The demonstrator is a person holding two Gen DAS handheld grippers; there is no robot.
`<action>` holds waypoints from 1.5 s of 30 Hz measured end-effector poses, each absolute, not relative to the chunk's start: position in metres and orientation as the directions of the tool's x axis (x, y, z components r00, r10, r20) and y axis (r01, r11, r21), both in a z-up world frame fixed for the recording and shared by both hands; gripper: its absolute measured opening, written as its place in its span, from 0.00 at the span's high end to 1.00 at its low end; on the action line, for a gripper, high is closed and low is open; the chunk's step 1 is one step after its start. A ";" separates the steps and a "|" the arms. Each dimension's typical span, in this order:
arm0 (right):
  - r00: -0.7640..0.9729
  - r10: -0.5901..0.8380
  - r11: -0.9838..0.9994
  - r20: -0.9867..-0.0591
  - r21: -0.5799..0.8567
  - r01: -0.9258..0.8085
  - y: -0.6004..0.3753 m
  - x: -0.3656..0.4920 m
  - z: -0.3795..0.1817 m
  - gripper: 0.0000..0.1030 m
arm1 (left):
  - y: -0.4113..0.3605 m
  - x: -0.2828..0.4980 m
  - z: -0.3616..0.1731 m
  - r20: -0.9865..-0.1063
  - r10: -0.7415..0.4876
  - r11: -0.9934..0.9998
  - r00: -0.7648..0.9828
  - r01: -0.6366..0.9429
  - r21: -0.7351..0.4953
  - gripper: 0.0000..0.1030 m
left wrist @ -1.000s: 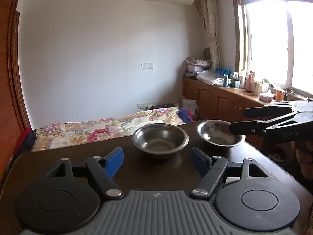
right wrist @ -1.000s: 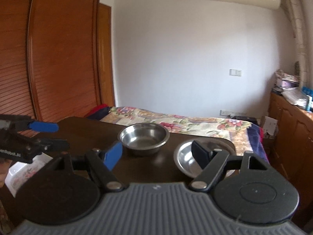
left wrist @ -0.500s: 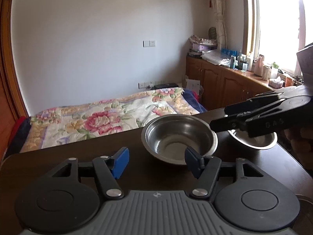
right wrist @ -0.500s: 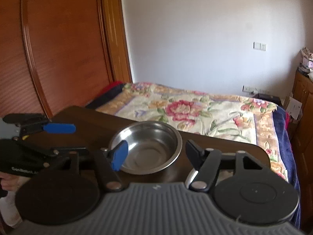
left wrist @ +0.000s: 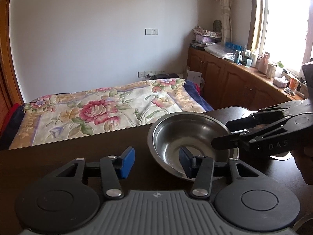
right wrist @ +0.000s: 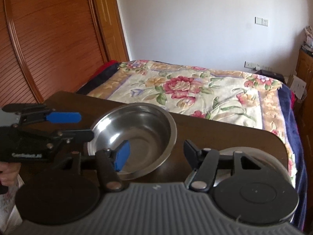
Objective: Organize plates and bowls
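At the near rim of the steel bowl [left wrist: 188, 137], both grippers are seen with fingers parted, just narrowed, nothing clamped: the left gripper [left wrist: 156, 161] straddles one side, the right gripper [right wrist: 156, 152] the opposite. The bowl sits on the dark surface [left wrist: 78, 152]. Closure should be simultaneous, the lift level; a second bowl [right wrist: 260, 156] lies just beside
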State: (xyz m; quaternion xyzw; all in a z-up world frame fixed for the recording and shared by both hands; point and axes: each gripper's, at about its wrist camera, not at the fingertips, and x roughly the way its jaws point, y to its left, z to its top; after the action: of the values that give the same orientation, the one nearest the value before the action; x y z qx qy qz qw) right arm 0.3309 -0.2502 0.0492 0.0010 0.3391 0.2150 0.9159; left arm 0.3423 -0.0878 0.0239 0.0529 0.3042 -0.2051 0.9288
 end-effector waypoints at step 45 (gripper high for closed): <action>0.774 0.324 0.939 -0.544 0.085 -0.334 -0.260 0.272 0.101 0.87 | -0.087 0.262 0.074 -0.478 -0.483 0.859 0.734 0.503 -0.096 0.56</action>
State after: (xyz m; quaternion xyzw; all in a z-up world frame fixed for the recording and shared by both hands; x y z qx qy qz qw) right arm 0.2718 -0.2597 0.1009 -0.0083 0.2874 0.1747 0.9417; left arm 0.2617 -0.0872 0.0736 0.0197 0.2510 -0.2647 0.9309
